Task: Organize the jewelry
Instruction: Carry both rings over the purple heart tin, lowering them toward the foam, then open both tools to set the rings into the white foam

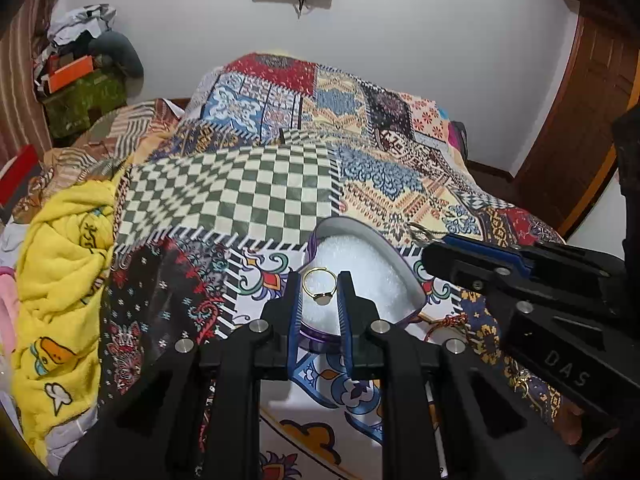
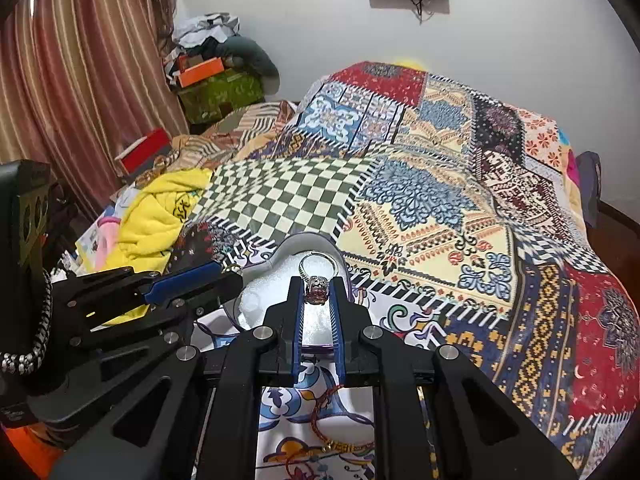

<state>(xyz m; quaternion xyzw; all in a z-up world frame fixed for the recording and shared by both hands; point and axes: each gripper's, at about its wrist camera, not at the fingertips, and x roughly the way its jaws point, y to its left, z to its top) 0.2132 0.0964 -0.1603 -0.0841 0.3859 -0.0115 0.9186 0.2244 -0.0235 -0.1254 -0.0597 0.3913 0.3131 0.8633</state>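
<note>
Left tool (image 1: 319,292) pinches a gold ring (image 1: 318,286) between nearly closed fingers, just above the white foam of the heart-shaped box (image 1: 394,258) on the quilted bed (image 1: 224,192). Right tool (image 2: 318,294) is clamped on a silver ring (image 2: 318,280) with a reddish stone, over the same box.

Risks: both tools crowd one small box (a bump seems likely); either ring could twist out of its narrow pinch and vanish into the busy quilt.

Writing: "DAS" on the right tool's body, in the left wrist view. Nothing else legible.

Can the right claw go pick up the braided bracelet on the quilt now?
Probably not yet: the right claw is shut on a silver ring over the box. The bracelet lies uncovered below it.
</note>
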